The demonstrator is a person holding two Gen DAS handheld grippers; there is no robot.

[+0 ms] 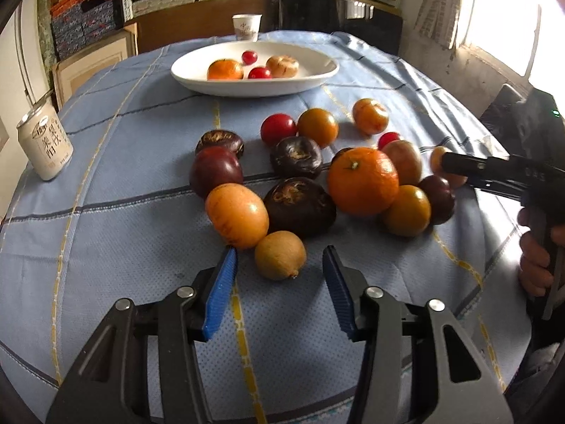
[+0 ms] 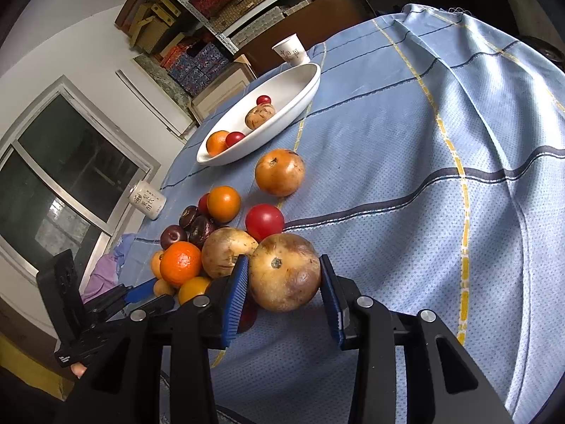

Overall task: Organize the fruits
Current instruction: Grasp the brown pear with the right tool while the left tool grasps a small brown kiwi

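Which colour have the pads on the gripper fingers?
Blue, ribbed pads, on black fingers; clearest in the left wrist view.

A loose heap of fruits lies on the blue cloth: a big orange [image 1: 363, 181], dark purple wrinkled fruits [image 1: 299, 207], red round ones [image 1: 278, 128], yellow-orange ones [image 1: 237, 215] and a small brown kiwi [image 1: 280, 255] at the near edge. One tan, brown-spotted fruit [image 2: 284, 272] sits between blue pads. The white oval dish [image 1: 310, 78] holds four fruits.

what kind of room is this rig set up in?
Likely a storeroom or workshop corner, not a kitchen: metal shelving stacked with patterned boxes, and a table under a blue checked cloth by a window.
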